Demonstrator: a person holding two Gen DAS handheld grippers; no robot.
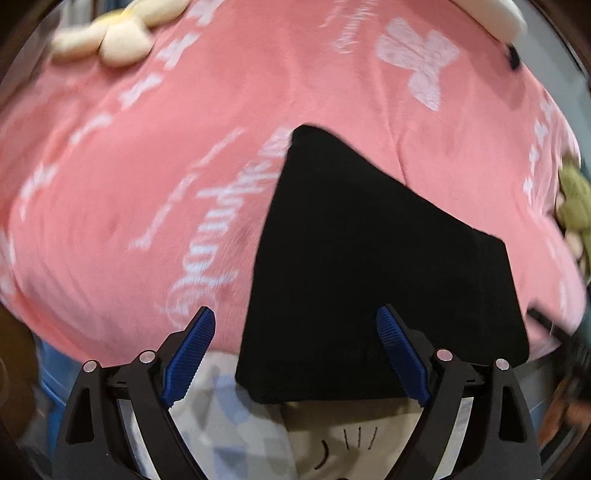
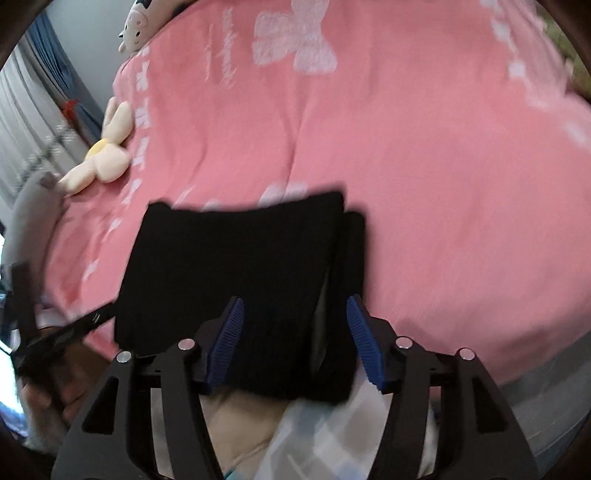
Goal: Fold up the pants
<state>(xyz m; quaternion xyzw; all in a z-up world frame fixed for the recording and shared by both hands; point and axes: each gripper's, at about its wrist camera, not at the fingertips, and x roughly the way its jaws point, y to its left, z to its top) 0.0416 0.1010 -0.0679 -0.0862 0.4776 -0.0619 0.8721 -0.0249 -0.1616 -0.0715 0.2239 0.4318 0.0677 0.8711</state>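
The black pants [image 1: 369,269] lie folded into a compact rectangle on the pink bedspread [image 1: 147,166], near its front edge. My left gripper [image 1: 295,350] is open and empty, held above the folded pants' near left corner. In the right wrist view the pants [image 2: 236,266] show stacked layers along their right side. My right gripper [image 2: 293,343] is open and empty, just above the near edge of the pants. The left gripper's black frame [image 2: 55,332] shows at the left of the right wrist view.
A cream plush toy [image 2: 103,155] lies at the bed's left edge, with a cow plush [image 2: 136,22] further back. A green plush [image 1: 574,199] sits at the right. Light checked fabric [image 1: 229,424] is below the grippers. Curtains [image 2: 33,110] hang at the left.
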